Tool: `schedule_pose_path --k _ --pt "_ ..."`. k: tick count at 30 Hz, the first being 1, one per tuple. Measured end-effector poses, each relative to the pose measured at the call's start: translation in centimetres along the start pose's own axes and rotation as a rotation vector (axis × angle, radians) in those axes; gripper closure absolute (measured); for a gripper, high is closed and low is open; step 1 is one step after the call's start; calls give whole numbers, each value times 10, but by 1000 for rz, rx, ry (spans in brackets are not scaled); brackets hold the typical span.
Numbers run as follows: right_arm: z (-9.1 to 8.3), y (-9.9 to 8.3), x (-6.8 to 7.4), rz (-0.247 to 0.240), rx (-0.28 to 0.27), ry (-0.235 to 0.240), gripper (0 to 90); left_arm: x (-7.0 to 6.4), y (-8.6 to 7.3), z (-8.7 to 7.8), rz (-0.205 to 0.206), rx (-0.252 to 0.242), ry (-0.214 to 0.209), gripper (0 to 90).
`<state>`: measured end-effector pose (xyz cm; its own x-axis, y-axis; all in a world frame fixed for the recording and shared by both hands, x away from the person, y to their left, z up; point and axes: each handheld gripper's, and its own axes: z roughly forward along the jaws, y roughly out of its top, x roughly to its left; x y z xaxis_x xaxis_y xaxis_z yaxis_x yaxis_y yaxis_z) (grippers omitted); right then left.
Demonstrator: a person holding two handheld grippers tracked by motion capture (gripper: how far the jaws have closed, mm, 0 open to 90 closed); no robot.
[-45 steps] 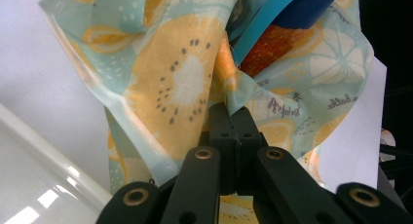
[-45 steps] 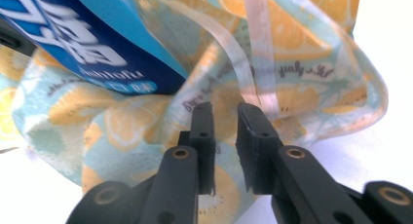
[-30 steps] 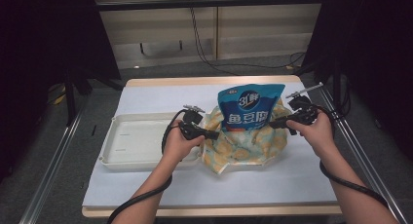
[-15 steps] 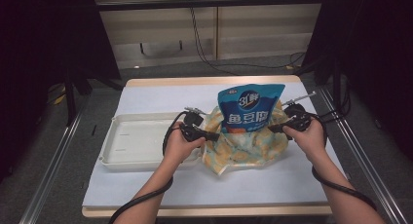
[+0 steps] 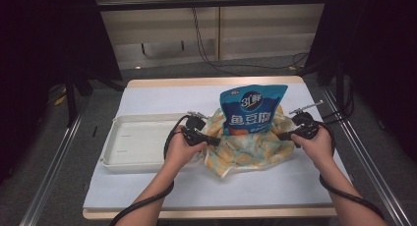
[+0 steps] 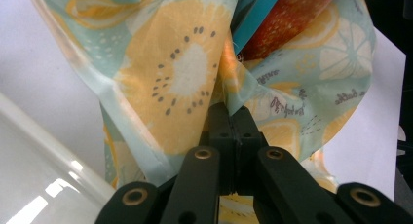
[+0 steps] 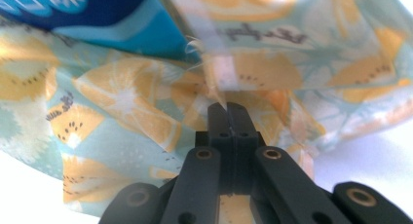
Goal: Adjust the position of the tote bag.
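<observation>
A fruit-print cloth bag (image 5: 248, 150) in pale teal and yellow lies bunched mid-table. A blue snack packet (image 5: 252, 109) stands upright inside it, sticking out of the top. My left gripper (image 5: 215, 141) is shut on the bag's left edge, and the cloth bag (image 6: 185, 87) folds right over its closed jaws. At the bag's right edge my right gripper (image 5: 281, 136) is shut on the fabric. Its jaws meet on a seam of the cloth bag (image 7: 146, 117), with the blue packet (image 7: 97, 14) just above.
A shallow white tray (image 5: 135, 143) sits left of the bag, close beside my left hand. White cloth covers the table (image 5: 162, 96). Black cables trail from both grippers along the forearms. A metal rail (image 5: 366, 157) runs past the table's right edge.
Both grippers have drawn slightly down and toward me with the bag's edges in them. The bag has sunk lower around the packet, baring more of it.
</observation>
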<state>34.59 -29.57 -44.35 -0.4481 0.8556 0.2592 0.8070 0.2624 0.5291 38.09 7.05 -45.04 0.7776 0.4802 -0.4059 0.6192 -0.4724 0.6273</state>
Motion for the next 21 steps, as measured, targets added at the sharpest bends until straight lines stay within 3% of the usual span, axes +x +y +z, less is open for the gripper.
schedule_pose_path --k 5,13,16,21 --pt "-2 -5 -1 2 -13 1 892 -2 2 -3 5 4 6 890" --pt "-14 -8 7 -25 -44 -27 618 -7 8 -12 -13 -16 -21 747" --pt "-19 -9 10 -48 -56 -35 510 -11 12 -18 12 -7 1 670" --pt "-29 -11 12 -42 -96 -50 389 -13 18 -25 22 -18 6 588"
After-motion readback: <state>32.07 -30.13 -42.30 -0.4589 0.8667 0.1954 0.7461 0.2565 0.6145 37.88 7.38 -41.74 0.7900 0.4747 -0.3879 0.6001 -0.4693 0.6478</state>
